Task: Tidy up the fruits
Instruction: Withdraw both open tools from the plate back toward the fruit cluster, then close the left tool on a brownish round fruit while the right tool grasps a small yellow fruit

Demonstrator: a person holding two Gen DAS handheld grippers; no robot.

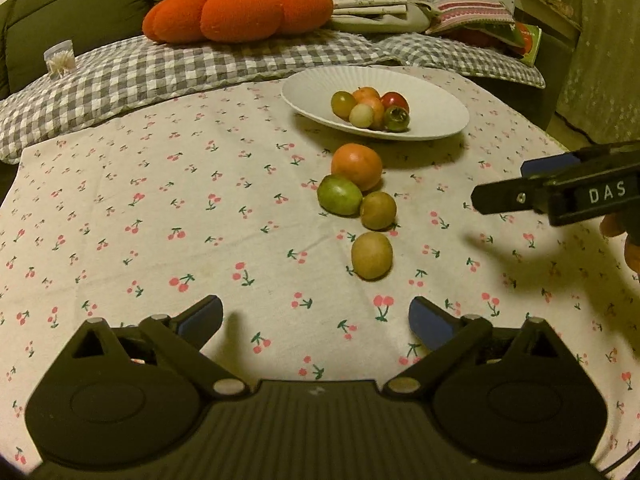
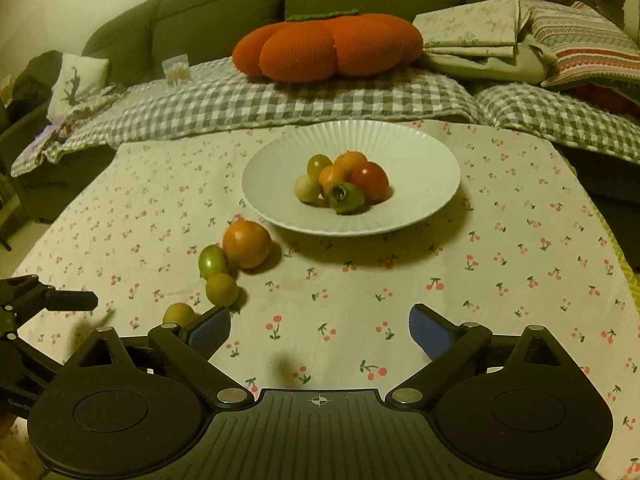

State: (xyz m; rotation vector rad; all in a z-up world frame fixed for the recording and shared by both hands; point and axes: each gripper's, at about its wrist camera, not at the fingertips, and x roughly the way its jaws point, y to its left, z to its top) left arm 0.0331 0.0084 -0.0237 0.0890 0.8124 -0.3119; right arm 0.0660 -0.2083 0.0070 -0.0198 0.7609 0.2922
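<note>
A white ribbed plate [image 1: 432, 92] [image 2: 400, 148] holds several small fruits, among them a red one [image 2: 370, 181] and a green one [image 1: 343, 103]. On the cherry-print cloth in front of it lie an orange [image 1: 357, 165] [image 2: 247, 243], a green fruit [image 1: 339, 195] [image 2: 213, 261] and two brown kiwi-like fruits [image 1: 378, 210] [image 1: 372, 255], also seen in the right wrist view [image 2: 222, 289] [image 2: 179, 313]. My left gripper [image 1: 316, 316] is open and empty, short of the nearest brown fruit. My right gripper [image 2: 320, 326] is open and empty, facing the plate; it also shows in the left wrist view [image 1: 500, 184].
The table edge meets a sofa with a grey checked blanket [image 1: 160, 76], an orange pumpkin cushion [image 1: 240, 10] [image 2: 328, 46] and folded linens [image 2: 500, 36]. A small clear box [image 1: 60, 58] sits at the left on the blanket.
</note>
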